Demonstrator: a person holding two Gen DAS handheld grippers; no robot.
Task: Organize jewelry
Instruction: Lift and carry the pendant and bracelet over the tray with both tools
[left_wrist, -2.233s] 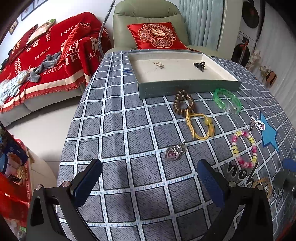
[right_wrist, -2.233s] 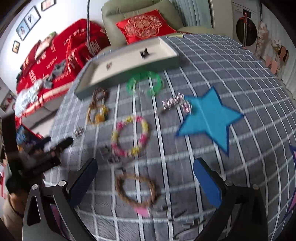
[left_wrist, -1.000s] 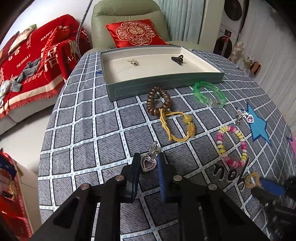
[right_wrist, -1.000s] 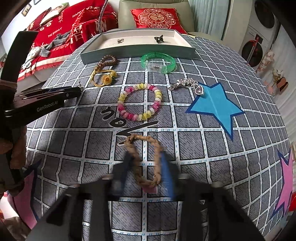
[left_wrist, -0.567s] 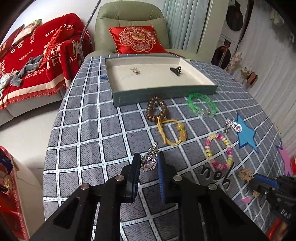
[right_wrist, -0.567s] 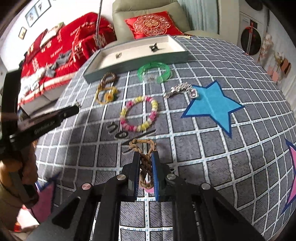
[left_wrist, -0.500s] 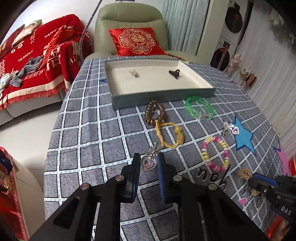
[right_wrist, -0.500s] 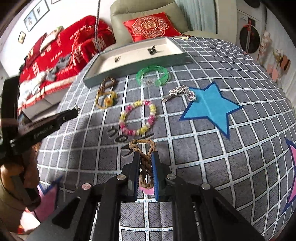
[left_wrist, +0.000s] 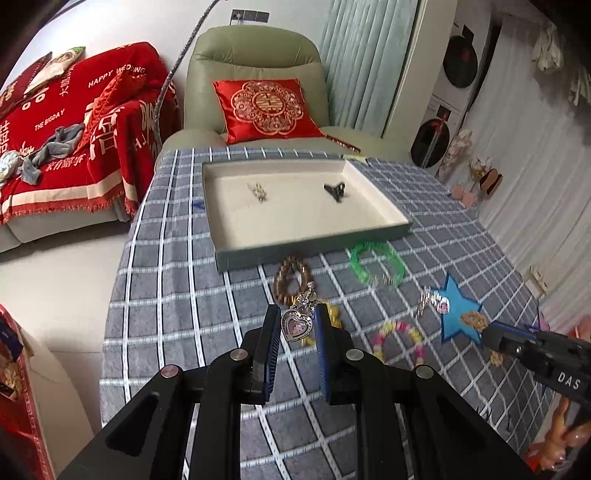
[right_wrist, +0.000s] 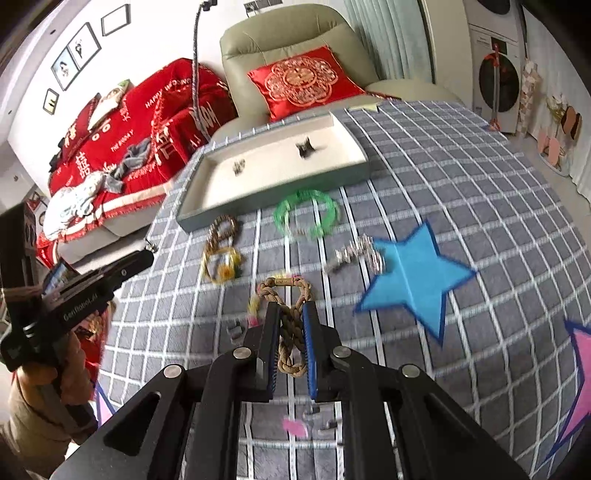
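Note:
My left gripper (left_wrist: 295, 325) is shut on a silver heart pendant (left_wrist: 297, 325) and holds it above the checked tablecloth. My right gripper (right_wrist: 290, 325) is shut on a brown braided rope bracelet (right_wrist: 288, 317), lifted off the cloth. The grey jewelry tray (left_wrist: 314, 245) with a cream lining lies ahead of both; it also shows in the right wrist view (right_wrist: 273, 197). It holds a small silver piece (left_wrist: 259, 192) and a black clip (left_wrist: 335, 190). The right gripper shows at the right of the left wrist view (left_wrist: 487, 334).
On the cloth before the tray lie a brown bead bracelet (left_wrist: 291, 275), a green bangle (left_wrist: 375, 264), a yellow cord bracelet (right_wrist: 221, 266), a pink-yellow bead bracelet (left_wrist: 399, 338) and a silver chain (right_wrist: 356, 254) by a blue star (right_wrist: 410, 280). An armchair (left_wrist: 255, 74) stands behind.
Both grippers closed on their pieces, the left on the heart pendant, the right on the rope bracelet, and have lifted and moved toward the tray.

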